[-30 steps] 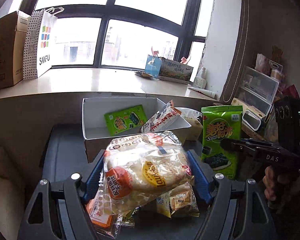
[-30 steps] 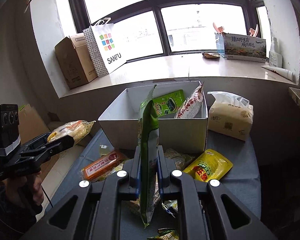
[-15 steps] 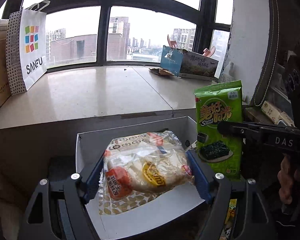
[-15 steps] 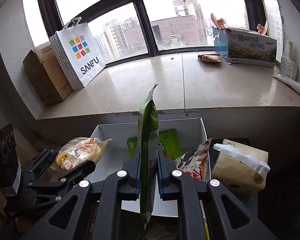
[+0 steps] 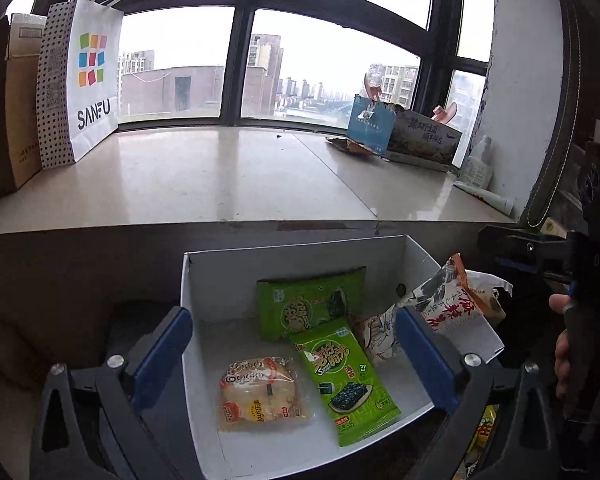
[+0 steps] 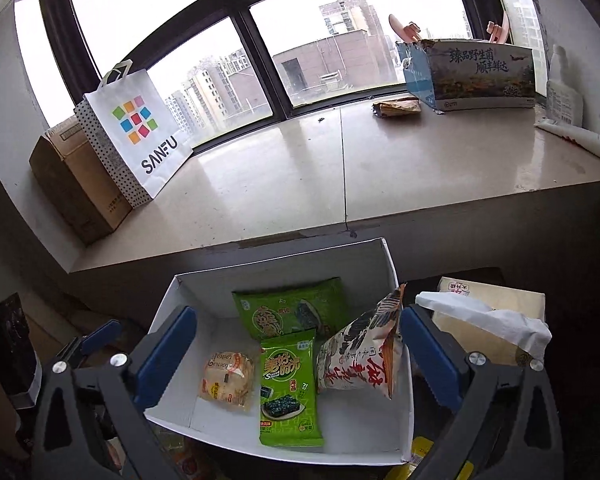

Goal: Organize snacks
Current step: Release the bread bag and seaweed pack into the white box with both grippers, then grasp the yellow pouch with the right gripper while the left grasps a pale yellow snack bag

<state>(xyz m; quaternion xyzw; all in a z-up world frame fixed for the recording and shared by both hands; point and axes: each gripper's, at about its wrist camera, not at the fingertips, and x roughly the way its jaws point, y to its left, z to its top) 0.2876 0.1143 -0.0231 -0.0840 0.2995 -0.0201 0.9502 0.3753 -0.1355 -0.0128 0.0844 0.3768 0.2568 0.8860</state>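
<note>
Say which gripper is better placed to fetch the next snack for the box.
Right, marginally. Both grippers, left and right, hang open and empty over the white box. Loose packets show just outside the box's near right corner, nearer the right one.

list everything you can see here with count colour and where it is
white box: 1, white, below the sill
seaweed packs: 2, green, one flat mid-box, one at the back wall
bread pack: 1, clear and orange, box floor, left
printed bag: 1, white and red, leaning on the right wall
tissue pack: 1, beige, right of the box
SANFU bag: 1, white, sill, left
cardboard box: 1, brown, behind that bag
printed carton: 1, blue, sill, right
left gripper: blue fingers, open over the box, jaws just opened, nothing between
right gripper: the same
hand: 1, on the right gripper's handle
</note>
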